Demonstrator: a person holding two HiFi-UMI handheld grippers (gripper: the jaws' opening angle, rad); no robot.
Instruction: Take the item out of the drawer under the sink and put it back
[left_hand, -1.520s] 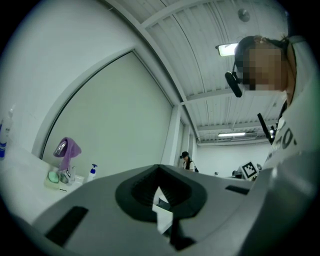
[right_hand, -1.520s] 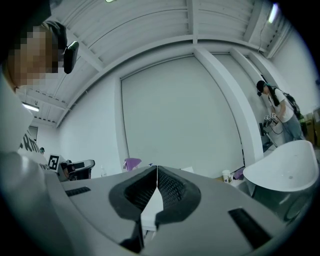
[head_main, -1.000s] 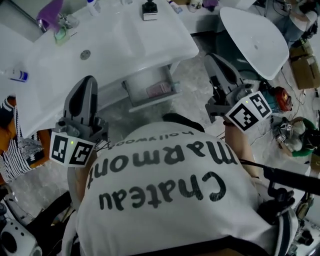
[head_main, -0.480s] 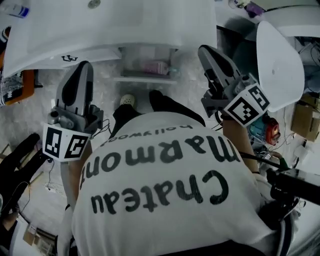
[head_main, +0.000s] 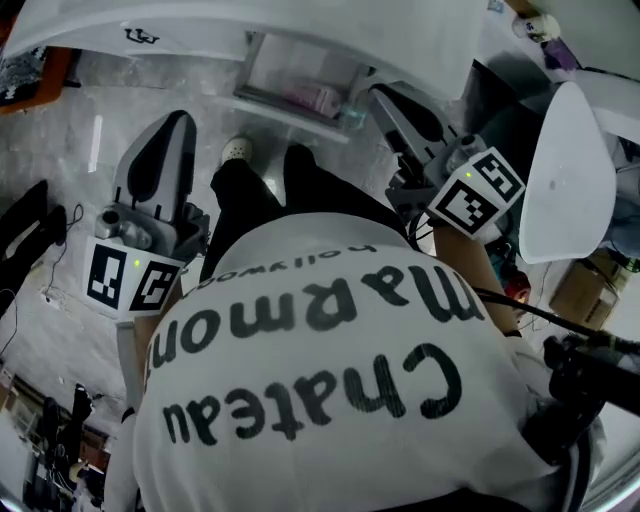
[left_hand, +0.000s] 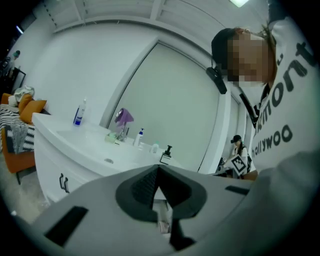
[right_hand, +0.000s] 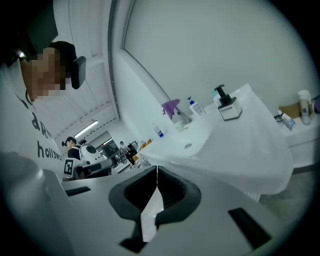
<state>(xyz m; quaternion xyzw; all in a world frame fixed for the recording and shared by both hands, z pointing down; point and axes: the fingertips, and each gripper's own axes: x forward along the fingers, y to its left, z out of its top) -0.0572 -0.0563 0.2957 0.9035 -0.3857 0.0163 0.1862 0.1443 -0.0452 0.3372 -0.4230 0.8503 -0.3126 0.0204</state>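
Under the white sink counter (head_main: 200, 22) the drawer (head_main: 300, 80) stands pulled out, with a pink item (head_main: 312, 97) lying inside it. My left gripper (head_main: 172, 122) is held over the floor, below and left of the drawer, shut with nothing in it. My right gripper (head_main: 384, 93) is just right of the drawer's corner, also shut and empty. In the left gripper view the tips (left_hand: 158, 167) meet, with the sink counter (left_hand: 95, 145) beyond them. The right gripper view shows closed tips (right_hand: 157, 169) in front of the sink counter (right_hand: 230, 145).
The person's legs and a light shoe (head_main: 237, 150) stand in front of the drawer. A second white basin (head_main: 565, 170) is at the right, with a cardboard box (head_main: 590, 290) below it. Bottles and a soap dispenser (left_hand: 166, 155) stand on the counter. An orange sofa (left_hand: 27, 107) is at far left.
The head view has swung down: sink and drawer slid to the picture's top. Both grippers stayed shut; the right one now shows close beside the drawer.
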